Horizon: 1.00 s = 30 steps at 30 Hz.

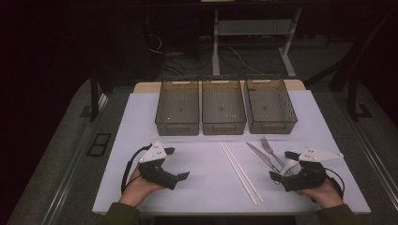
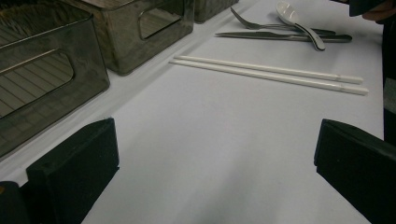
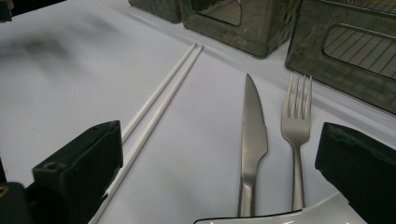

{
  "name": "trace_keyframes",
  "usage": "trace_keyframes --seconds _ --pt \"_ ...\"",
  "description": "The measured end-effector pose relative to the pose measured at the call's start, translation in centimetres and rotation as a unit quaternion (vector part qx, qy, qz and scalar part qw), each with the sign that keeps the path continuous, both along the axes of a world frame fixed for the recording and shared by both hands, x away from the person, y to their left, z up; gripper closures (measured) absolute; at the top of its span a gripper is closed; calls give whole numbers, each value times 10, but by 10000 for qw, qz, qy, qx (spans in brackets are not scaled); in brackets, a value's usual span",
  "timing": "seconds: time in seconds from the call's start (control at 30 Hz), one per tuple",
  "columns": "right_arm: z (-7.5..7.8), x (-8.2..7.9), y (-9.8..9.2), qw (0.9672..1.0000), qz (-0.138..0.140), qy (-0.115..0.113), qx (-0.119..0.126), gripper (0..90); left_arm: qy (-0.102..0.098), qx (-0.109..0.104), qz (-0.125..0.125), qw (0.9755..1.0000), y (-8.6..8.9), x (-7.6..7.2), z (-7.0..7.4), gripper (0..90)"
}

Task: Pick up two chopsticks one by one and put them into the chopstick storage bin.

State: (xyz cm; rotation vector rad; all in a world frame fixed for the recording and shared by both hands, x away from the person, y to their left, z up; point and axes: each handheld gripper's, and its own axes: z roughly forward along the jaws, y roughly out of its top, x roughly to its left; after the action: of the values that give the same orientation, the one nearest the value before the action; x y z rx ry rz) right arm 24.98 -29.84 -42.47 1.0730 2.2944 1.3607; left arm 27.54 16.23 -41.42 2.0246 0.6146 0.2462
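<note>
A pair of white chopsticks (image 1: 239,171) lies on the white table cover (image 1: 197,187), near the middle. To their right lie a steel knife (image 1: 262,156), a steel fork (image 1: 271,150) and a white spoon (image 1: 288,166). My left gripper (image 1: 177,163) rests at the front left, open and empty, pointing right toward the chopsticks (image 2: 271,73). At the front right my right gripper (image 1: 281,165) is open too, with its jaws either side of the knife (image 3: 252,140) and fork (image 3: 295,121) handles and nothing held. The spoon's rim (image 3: 280,217) shows between them.
Three dark see-through bins stand side by side at the back: left (image 1: 177,107), middle (image 1: 223,106) and right (image 1: 271,105). All three look empty. Table legs and cables are on the floor beyond the far edge.
</note>
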Motion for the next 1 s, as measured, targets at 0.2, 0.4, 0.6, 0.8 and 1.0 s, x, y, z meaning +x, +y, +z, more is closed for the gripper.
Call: trace_keyframes --seconds 0.2,0.4,0.6,0.8,1.0 --pt "1 -1 0 10000 -16 40 -19 9 -2 2 -1 10000 0 0 0 0" --pt "2 -1 2 9999 -30 95 -89 9 6 -18 -14 10000 0 0 0 0" --pt "6 0 8 9997 49 166 -145 48 28 -33 -16 10000 -1 0 -1 0" --pt "8 2 16 9994 76 292 -152 61 49 -86 -59 9999 -3 1 0 0" --pt "8 7 28 9992 140 336 -176 131 96 -105 -58 9999 -2 1 -1 0"
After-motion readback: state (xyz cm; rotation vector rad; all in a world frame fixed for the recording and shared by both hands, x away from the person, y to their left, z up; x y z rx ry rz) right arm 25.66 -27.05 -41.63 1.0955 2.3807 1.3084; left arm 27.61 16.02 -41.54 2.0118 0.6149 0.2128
